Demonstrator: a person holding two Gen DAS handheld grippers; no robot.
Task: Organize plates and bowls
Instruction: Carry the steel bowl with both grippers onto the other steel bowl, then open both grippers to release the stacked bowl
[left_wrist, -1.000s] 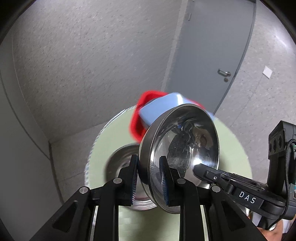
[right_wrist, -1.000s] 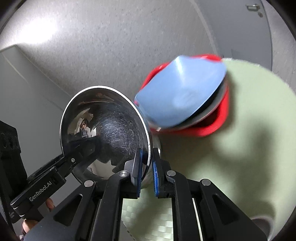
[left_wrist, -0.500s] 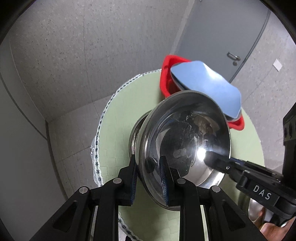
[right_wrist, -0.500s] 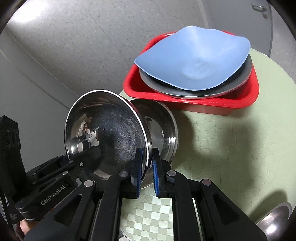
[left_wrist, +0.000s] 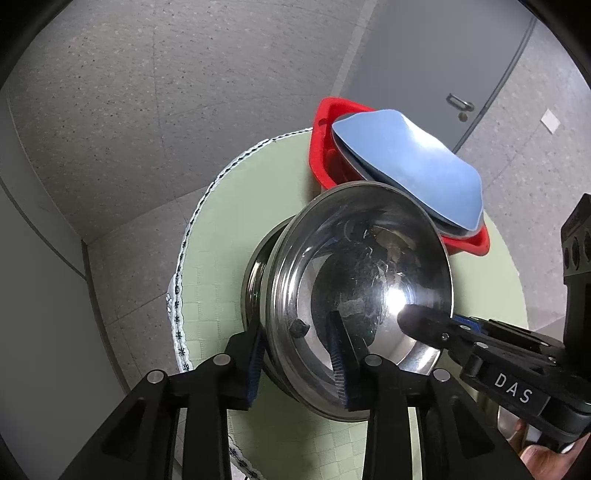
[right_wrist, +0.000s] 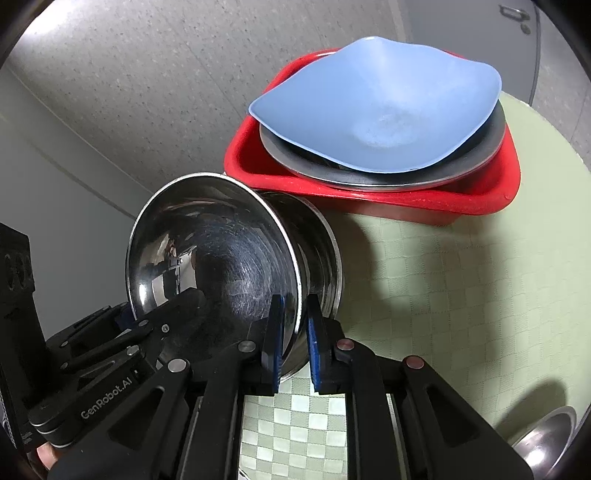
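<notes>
Bowl (left_wrist: 360, 291), thin polished steel, slick and light, nested atop another; pinched at rim by right tool (right_wrist: 293, 341), left tool (left_wrist: 297, 360) just loosening astride the rim.

Lower steel bowl (right_wrist: 321, 251) mostly hidden behind the tilted upper steel bowl (right_wrist: 221, 258), so can't tell whether they touch. Steel plate (right_wrist: 369, 177) in the red tub (right_wrist: 406, 203) covered by the blue dish (right_wrist: 376, 110), only its rim shows. Another steel piece (right_wrist: 546, 439) cut off at bottom right corner, bowl or plate unclear.
</notes>
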